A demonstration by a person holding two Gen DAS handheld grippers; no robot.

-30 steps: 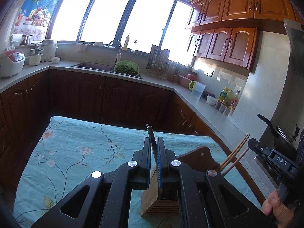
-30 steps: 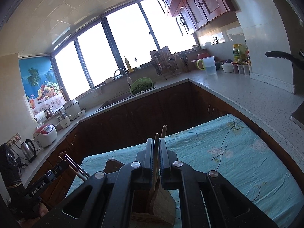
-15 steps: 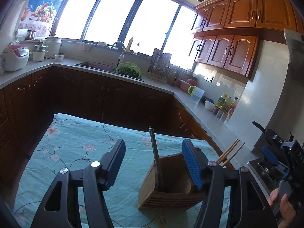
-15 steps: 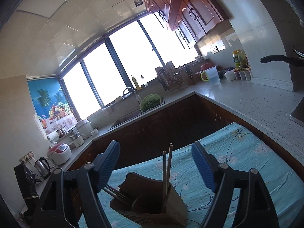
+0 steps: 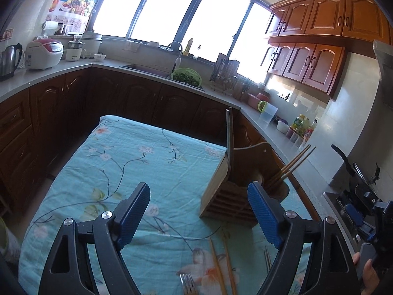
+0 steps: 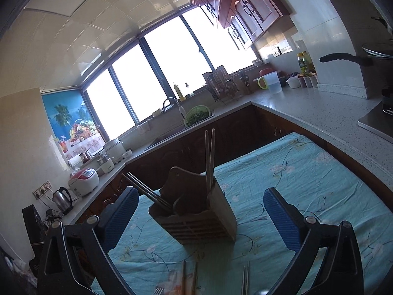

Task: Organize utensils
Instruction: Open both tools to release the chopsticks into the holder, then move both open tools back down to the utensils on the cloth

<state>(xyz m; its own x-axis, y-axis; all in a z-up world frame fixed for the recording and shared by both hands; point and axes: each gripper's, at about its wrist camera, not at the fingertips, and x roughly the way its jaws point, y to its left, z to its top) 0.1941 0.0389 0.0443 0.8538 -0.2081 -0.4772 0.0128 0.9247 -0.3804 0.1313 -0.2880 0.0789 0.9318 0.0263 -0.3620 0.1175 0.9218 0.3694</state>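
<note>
A wooden utensil holder [image 5: 228, 196] [image 6: 196, 216] stands on the blue floral tablecloth [image 5: 137, 162]. It holds dark metal chopsticks [image 5: 229, 132] [image 6: 145, 191] on one side and wooden chopsticks [image 5: 292, 164] [image 6: 210, 157] on the other. My left gripper [image 5: 199, 211] is open and empty, pulled back from the holder. My right gripper [image 6: 200, 216] is open and empty, also in front of the holder. Wooden chopsticks [image 5: 221, 268] [image 6: 189, 277], metal chopsticks [image 5: 267, 258] [image 6: 245, 280] and a fork [image 5: 188, 282] [image 6: 158, 290] lie on the cloth near me.
Kitchen counters [image 6: 319, 113] run around the table, with a sink [image 5: 147, 68], a green colander [image 5: 186, 76], a rice cooker [image 5: 44, 54] and a kettle [image 5: 8, 61]. A pan handle [image 6: 343, 57] juts out at the right. The other gripper shows at the right edge [image 5: 363, 209].
Both grippers opened and let go of their chopsticks, which now stand in the holder. Both then drew back, bringing the loose utensils on the cloth into view.
</note>
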